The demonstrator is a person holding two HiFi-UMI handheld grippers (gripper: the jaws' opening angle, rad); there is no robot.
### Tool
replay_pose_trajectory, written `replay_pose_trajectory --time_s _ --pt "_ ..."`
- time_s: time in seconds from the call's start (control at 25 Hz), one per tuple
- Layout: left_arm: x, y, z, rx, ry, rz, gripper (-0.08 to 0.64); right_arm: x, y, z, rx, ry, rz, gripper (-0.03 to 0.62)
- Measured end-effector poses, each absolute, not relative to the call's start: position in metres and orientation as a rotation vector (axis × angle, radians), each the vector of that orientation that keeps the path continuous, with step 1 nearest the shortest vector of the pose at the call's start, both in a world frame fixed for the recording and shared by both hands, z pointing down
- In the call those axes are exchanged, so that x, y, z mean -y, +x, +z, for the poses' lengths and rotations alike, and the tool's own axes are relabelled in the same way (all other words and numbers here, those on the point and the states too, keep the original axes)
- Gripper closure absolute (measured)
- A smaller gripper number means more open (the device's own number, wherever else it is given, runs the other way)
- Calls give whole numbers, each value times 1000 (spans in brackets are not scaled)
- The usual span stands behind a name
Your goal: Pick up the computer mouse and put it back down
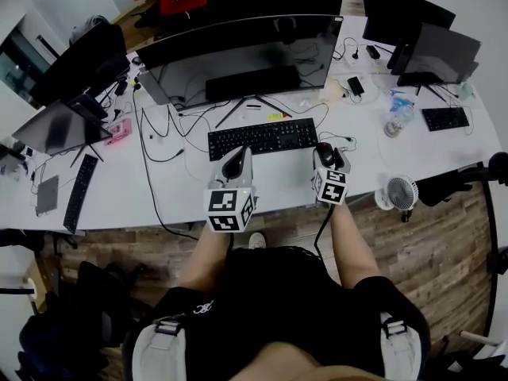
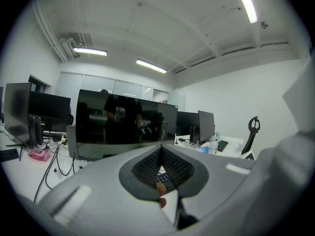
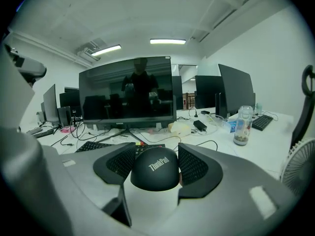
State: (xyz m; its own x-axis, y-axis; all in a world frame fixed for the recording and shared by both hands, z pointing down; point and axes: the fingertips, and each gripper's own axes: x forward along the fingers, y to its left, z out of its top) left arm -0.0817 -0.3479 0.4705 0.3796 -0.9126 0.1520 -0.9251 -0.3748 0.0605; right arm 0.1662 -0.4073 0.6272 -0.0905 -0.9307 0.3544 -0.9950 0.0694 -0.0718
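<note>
The right gripper (image 3: 156,152) was clamped on the rounded black plastic computer mouse (image 3: 155,171), its ribbed pads pressing both sides. It sat over the white desk (image 1: 175,193), just right of the flat black keyboard (image 1: 263,137); whether the mouse touched the desk could not be told. The left gripper (image 2: 161,154) hung at the keyboard's front edge, its jaws closed together on nothing.

The mouse (image 3: 154,170) is black with white lettering. The desk (image 1: 182,189) is white, the keyboard (image 1: 262,137) black, the floor (image 1: 429,252) brown wood-grain. Left tongs (image 1: 232,163) and right tongs (image 1: 327,154) are grey, with black-and-white square markers.
</note>
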Motion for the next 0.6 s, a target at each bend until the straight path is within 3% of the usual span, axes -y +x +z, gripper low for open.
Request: replay_pose_trajectory --time_s 0.6 --pt "337 -84 478 1674 2485 179 509 390 170 750 1931 1794 605 321"
